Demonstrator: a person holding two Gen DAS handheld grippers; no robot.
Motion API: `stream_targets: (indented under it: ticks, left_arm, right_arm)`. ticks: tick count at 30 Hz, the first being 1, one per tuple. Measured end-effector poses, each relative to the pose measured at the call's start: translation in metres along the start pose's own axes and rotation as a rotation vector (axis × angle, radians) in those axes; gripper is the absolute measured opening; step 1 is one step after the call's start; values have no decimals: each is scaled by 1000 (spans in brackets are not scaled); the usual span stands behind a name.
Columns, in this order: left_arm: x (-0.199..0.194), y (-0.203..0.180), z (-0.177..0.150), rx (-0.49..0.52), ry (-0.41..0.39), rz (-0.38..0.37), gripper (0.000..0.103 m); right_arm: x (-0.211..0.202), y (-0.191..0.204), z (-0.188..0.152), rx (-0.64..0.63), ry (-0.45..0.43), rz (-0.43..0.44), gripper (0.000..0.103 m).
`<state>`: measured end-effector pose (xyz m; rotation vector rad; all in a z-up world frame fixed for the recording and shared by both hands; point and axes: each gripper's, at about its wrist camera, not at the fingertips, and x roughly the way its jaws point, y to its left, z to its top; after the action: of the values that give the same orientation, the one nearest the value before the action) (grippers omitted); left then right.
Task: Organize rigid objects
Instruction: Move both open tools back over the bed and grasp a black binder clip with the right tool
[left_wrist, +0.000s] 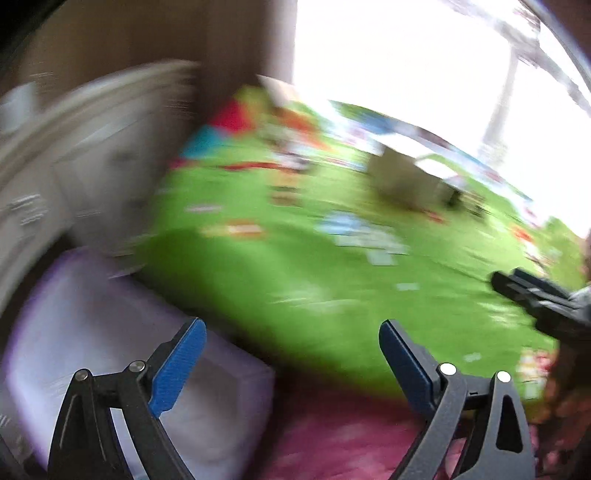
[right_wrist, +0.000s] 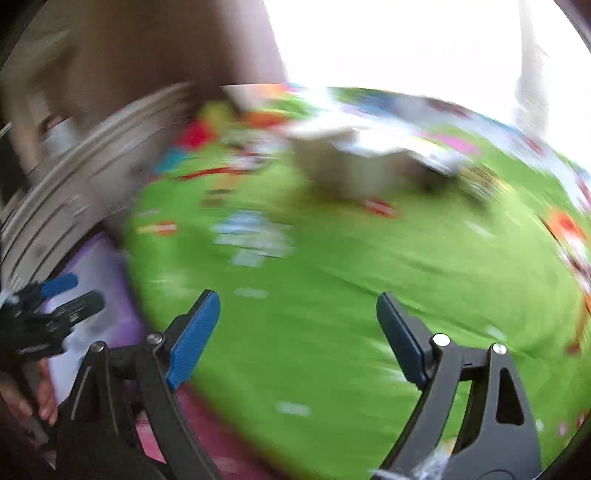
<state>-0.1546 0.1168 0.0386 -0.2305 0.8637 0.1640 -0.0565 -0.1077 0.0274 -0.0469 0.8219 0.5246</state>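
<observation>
Both views are smeared by motion. My left gripper (left_wrist: 291, 332) is open over the near edge of a bright green play mat (left_wrist: 295, 266), with nothing between its blue pads. My right gripper (right_wrist: 297, 306) is also open and empty above the same green mat (right_wrist: 332, 295). A pale box-like object (left_wrist: 406, 177) stands far back on the mat, seen again as a pale box (right_wrist: 343, 170) in the right wrist view. Small blurred items (left_wrist: 362, 236) lie scattered on the mat. The right gripper (left_wrist: 532, 295) shows at the right edge, and the left gripper (right_wrist: 62, 295) at the left edge.
A translucent purple bin (left_wrist: 92, 332) sits at the near left beside the mat, purple bin (right_wrist: 99, 280) too. White drawers (left_wrist: 55, 177) stand on the left. A pink surface (left_wrist: 332, 443) lies below the mat. A bright window (left_wrist: 406, 48) glares behind. A hand (right_wrist: 44, 398) holds the left gripper.
</observation>
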Motion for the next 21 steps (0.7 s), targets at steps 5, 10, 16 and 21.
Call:
stream_targets:
  ticks: [5, 10, 16, 21]
  left_arm:
    - [77, -95, 38, 159, 79, -127, 96]
    - [126, -141, 55, 192, 100, -144, 96]
    - [136, -153, 49, 263, 76, -79, 103]
    - [138, -157, 49, 265, 79, -79, 103]
  right_arm:
    - [-2, -104, -3, 169, 28, -179, 89]
    - [16, -166, 15, 249, 71, -166, 89]
    - [70, -186, 65, 169, 78, -219, 92]
    - [114, -184, 101, 53, 111, -241, 94]
